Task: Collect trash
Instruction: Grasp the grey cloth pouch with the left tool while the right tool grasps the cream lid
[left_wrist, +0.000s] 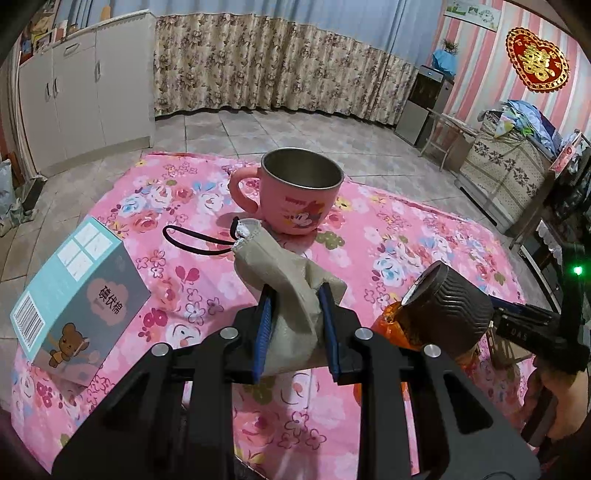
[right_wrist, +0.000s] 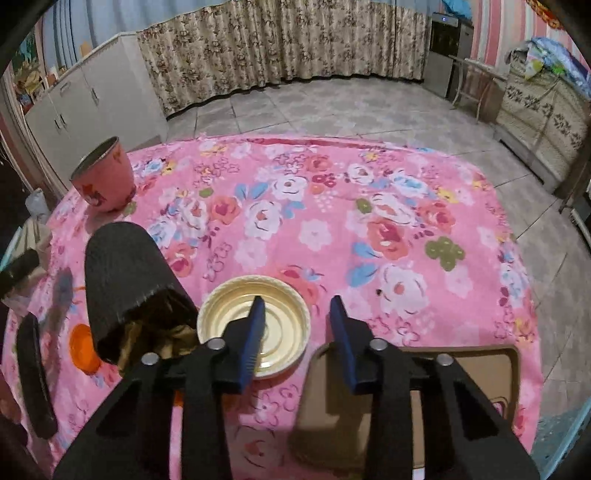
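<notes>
From the left wrist camera, the left gripper (left_wrist: 295, 317) is clamped on a grey drawstring pouch (left_wrist: 284, 280), its blue fingers (left_wrist: 263, 332) pressing the cloth from both sides above the table (left_wrist: 406, 236) with its pink flowered cover. The pouch's black cord (left_wrist: 192, 242) trails toward a pink mug (left_wrist: 295, 192) standing upright just behind it. A blue box (left_wrist: 79, 291) lies at the left edge, and a dark ribbed cup (left_wrist: 448, 306) tilts at the right. From the right wrist camera, the right gripper (right_wrist: 298, 332) has its fingers apart, holding nothing, above a cream lid (right_wrist: 280, 321) and a brown tray (right_wrist: 513, 365). The dark ribbed cup (right_wrist: 125, 280) leans beside the lid, with the pink mug (right_wrist: 103, 177) well behind.
</notes>
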